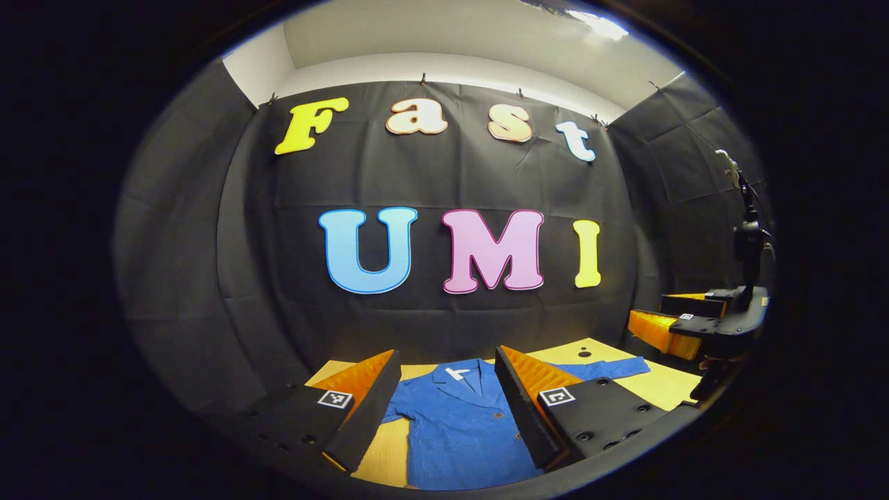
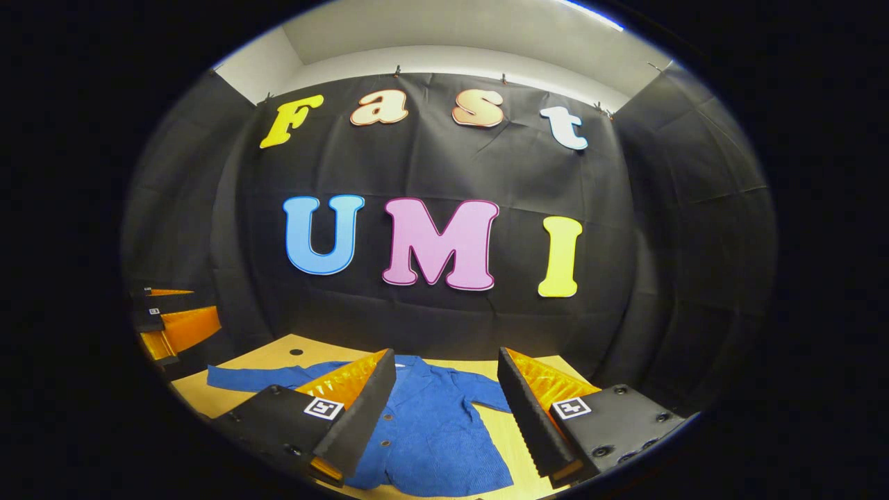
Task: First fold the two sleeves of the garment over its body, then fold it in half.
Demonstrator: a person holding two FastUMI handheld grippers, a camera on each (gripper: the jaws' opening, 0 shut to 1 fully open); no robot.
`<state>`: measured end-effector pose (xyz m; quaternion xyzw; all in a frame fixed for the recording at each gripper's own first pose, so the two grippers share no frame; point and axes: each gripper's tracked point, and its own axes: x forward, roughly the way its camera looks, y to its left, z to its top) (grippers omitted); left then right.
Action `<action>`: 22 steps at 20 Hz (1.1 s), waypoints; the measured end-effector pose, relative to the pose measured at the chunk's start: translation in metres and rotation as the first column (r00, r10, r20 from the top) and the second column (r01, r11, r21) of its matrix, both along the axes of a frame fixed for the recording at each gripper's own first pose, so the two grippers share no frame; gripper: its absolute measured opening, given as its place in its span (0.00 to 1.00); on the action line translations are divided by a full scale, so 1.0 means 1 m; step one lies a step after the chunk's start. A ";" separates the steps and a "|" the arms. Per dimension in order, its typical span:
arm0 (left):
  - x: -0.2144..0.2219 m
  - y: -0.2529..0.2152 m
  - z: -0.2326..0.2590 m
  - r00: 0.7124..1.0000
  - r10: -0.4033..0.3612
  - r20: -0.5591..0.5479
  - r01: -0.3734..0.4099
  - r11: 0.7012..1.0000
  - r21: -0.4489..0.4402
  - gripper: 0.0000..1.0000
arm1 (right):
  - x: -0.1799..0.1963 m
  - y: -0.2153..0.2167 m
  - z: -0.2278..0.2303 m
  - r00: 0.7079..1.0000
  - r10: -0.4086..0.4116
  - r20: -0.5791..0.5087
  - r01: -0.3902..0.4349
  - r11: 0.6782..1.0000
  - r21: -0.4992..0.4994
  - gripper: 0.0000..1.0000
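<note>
A blue button-front shirt (image 1: pixel 451 423) lies flat on the wooden table (image 1: pixel 667 385), collar toward the wall. One sleeve (image 1: pixel 611 368) stretches out to the right. My left gripper (image 1: pixel 448 354) hovers open above the shirt's body, nothing between its fingers. In the right gripper view the same shirt (image 2: pixel 430 423) lies below my open right gripper (image 2: pixel 446 353), with one sleeve (image 2: pixel 264 378) spread far left and the other sleeve (image 2: pixel 486 396) bent beside the body. Each gripper is also seen from the other: the right gripper (image 1: pixel 670 316) at the far right, the left gripper (image 2: pixel 170 311) at the far left.
The black cloth wall closes the booth just behind the table (image 2: pixel 278 354). A small round hole (image 1: pixel 585 353) sits in the tabletop near the back edge. A dark upright fitting (image 1: pixel 746 236) rises above the right gripper. Bare wood lies on both sides of the shirt.
</note>
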<state>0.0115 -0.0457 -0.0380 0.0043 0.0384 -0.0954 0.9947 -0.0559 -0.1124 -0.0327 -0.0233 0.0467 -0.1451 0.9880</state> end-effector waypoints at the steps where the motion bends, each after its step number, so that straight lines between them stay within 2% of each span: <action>1: 0.001 -0.001 -0.002 1.000 0.000 -0.003 0.000 1.000 0.006 0.80 | 0.004 -0.004 -0.005 1.000 -0.003 -0.015 0.003 1.000 -0.001 0.91; 2: 0.002 -0.003 -0.002 1.000 0.001 -0.007 -0.001 1.000 0.014 0.79 | 0.008 -0.009 -0.009 1.000 -0.006 -0.027 0.006 1.000 0.002 0.93; 5: 0.006 -0.009 -0.007 1.000 0.004 -0.020 -0.003 1.000 0.029 0.80 | 0.021 -0.030 -0.027 0.997 -0.018 -0.068 0.020 0.999 0.029 0.91; 7: 0.009 -0.014 -0.009 1.000 0.013 -0.028 -0.012 0.999 0.039 0.80 | 0.033 -0.052 -0.042 0.994 -0.034 -0.107 0.038 0.999 0.038 0.95; 12: 0.019 -0.034 -0.023 0.997 0.032 -0.076 -0.026 0.997 0.078 0.80 | 0.060 -0.136 -0.099 0.959 -0.115 -0.259 0.138 0.988 0.071 0.95; 15: 0.028 -0.051 -0.033 0.993 0.045 -0.114 -0.037 0.996 0.075 0.80 | 0.073 -0.198 -0.134 0.926 -0.178 -0.333 0.214 0.974 0.075 0.94; 18: 0.040 -0.073 -0.041 0.988 0.050 -0.146 -0.039 0.996 0.076 0.80 | 0.084 -0.253 -0.166 0.886 -0.220 -0.408 0.271 0.960 0.071 0.96; 22: 0.055 -0.113 -0.042 0.989 0.004 -0.150 0.010 0.996 0.094 0.80 | 0.083 -0.316 -0.216 0.823 -0.265 -0.502 0.362 0.926 0.104 0.96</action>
